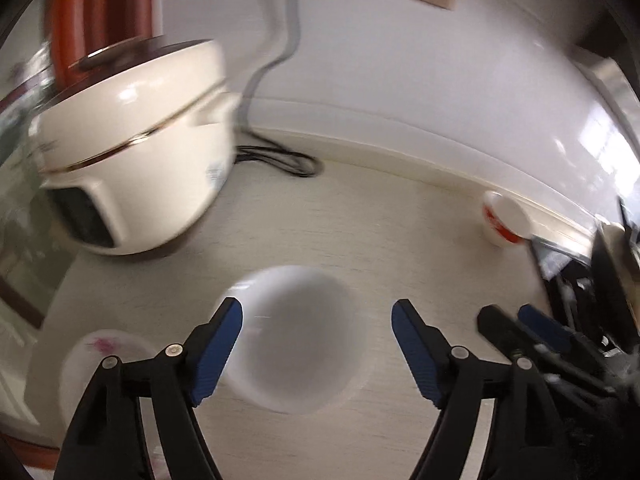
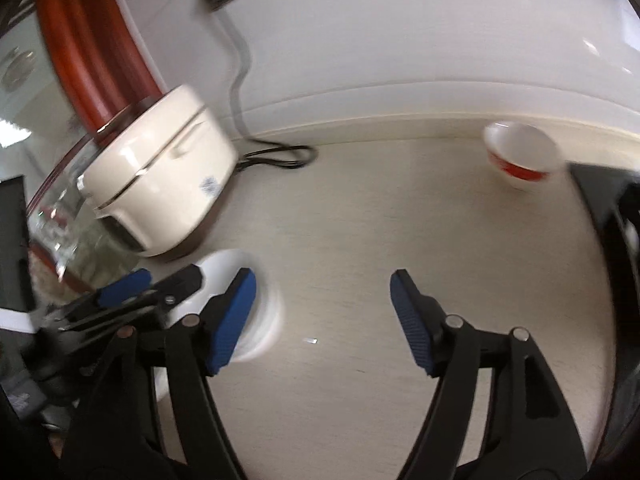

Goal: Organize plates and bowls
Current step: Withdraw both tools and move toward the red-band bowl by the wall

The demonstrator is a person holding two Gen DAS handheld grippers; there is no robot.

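Note:
A plain white bowl stands on the pale counter. My left gripper hangs open over it, its left pad across the bowl's left rim and its right pad clear of the bowl. In the right wrist view the same white bowl lies behind the left finger of my right gripper, which is open over bare counter with nothing between its pads. A red-and-white bowl stands far back by the wall. A pink-patterned dish sits at the lower left. Both views are blurred.
A cream rice cooker stands at the back left, its black cable coiled on the counter. The right gripper shows at the right edge, the left gripper at the left. A dark object bounds the right side.

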